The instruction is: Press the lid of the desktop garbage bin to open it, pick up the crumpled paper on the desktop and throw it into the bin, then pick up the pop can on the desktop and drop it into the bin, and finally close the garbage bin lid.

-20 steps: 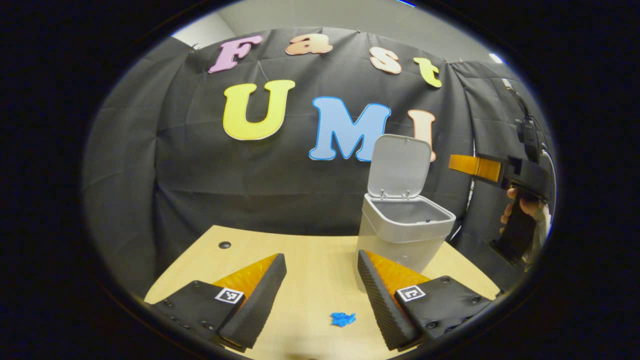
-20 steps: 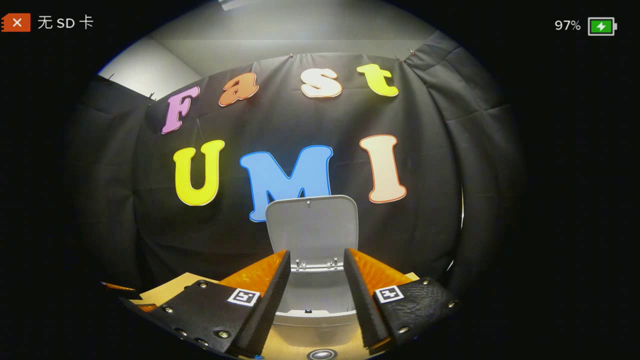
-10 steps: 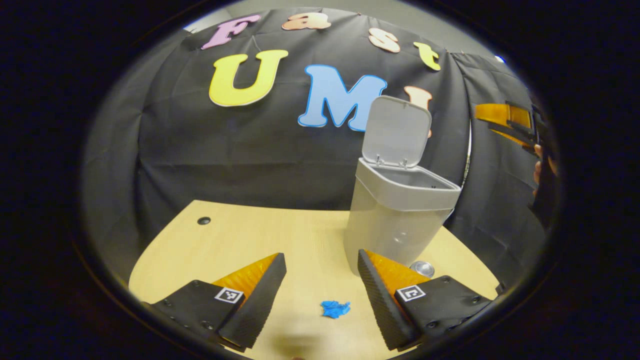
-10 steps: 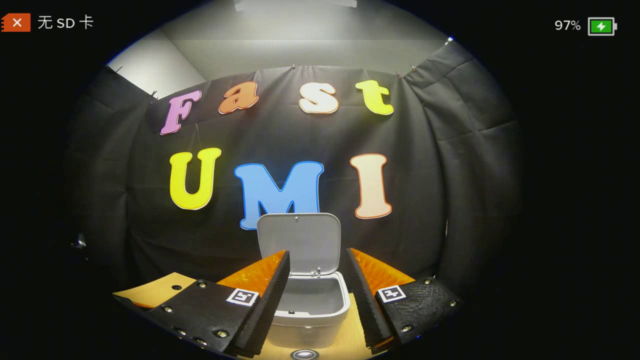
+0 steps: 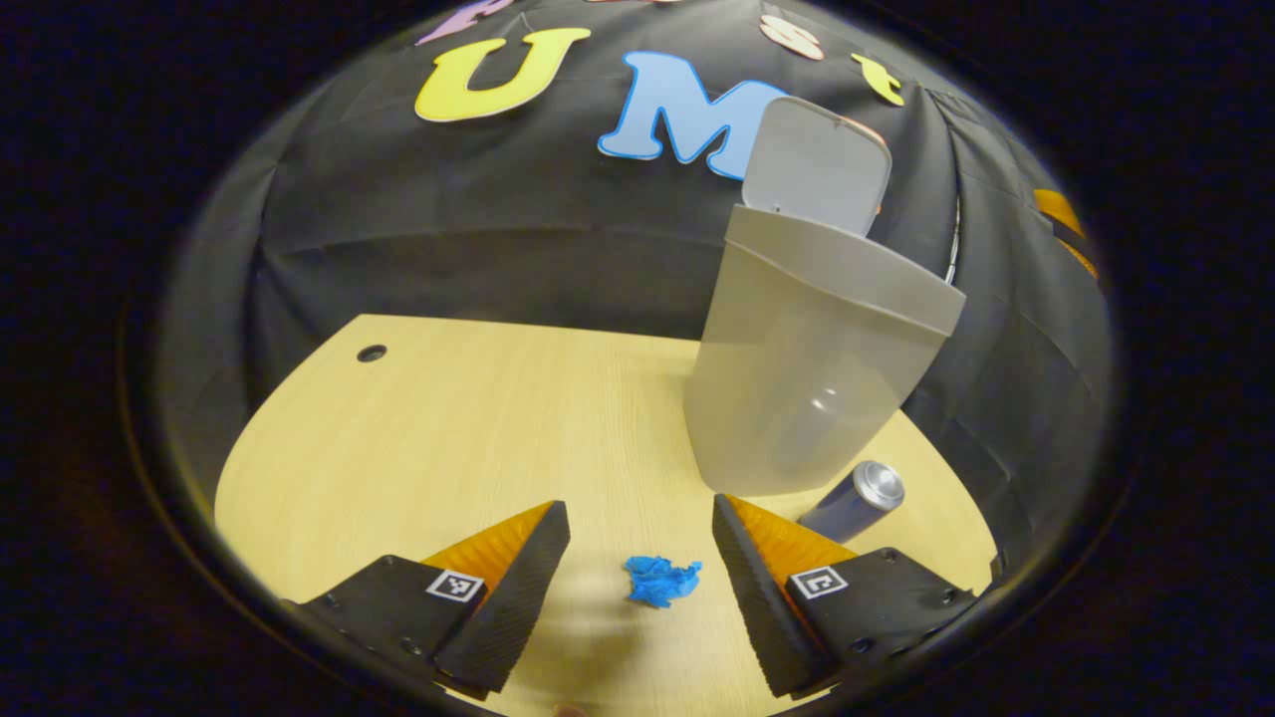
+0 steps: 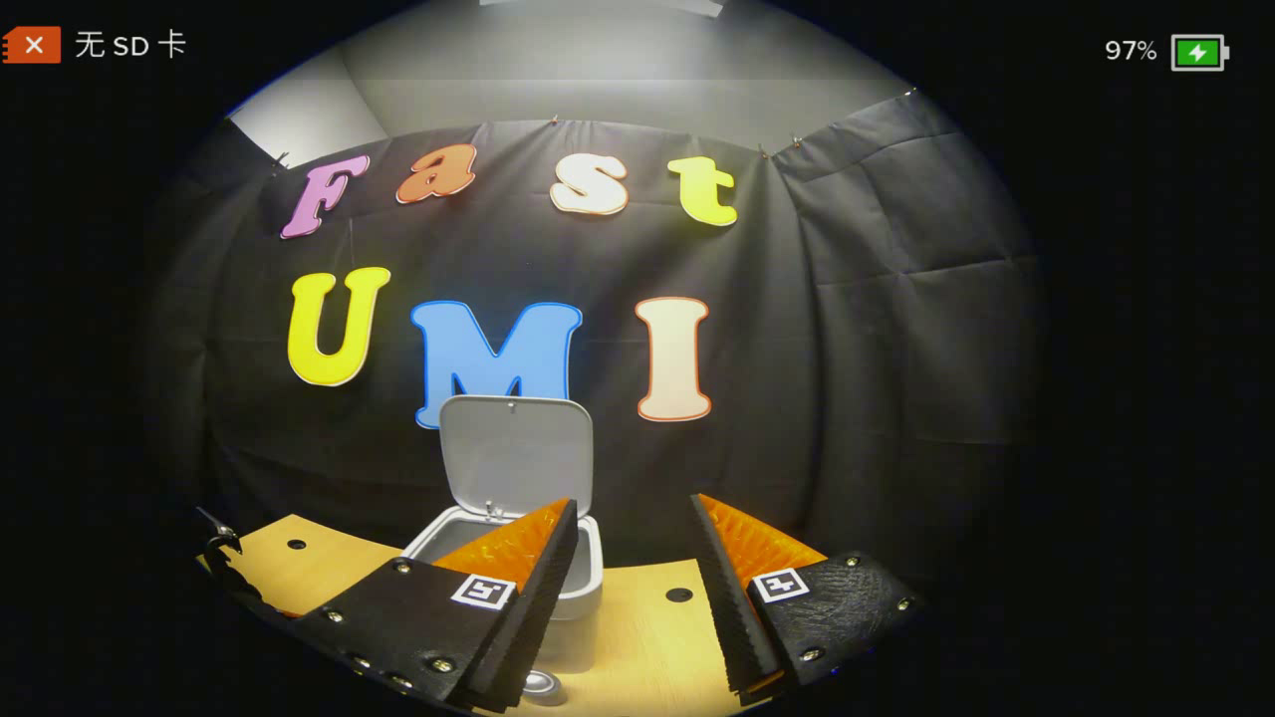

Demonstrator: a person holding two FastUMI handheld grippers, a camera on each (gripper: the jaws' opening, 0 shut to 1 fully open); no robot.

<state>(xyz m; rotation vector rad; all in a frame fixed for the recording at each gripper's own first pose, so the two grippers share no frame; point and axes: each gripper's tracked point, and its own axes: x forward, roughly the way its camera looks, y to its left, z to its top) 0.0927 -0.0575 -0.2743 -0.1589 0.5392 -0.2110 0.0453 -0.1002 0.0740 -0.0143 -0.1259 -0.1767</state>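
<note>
Blue crumpled paper [image 5: 662, 582] lies on the wooden desktop [image 5: 468, 418], between the spread fingers of the left gripper [image 5: 637, 588], which touch nothing. Behind it stands the grey garbage bin [image 5: 807, 368] with its lid [image 5: 817, 164] raised upright. The pop can [image 5: 855, 500] stands just beside the bin, close to the front. In the right gripper view, the right gripper [image 6: 626, 597] is also released and holds nothing, with the open bin [image 6: 518, 538] behind its left finger.
</note>
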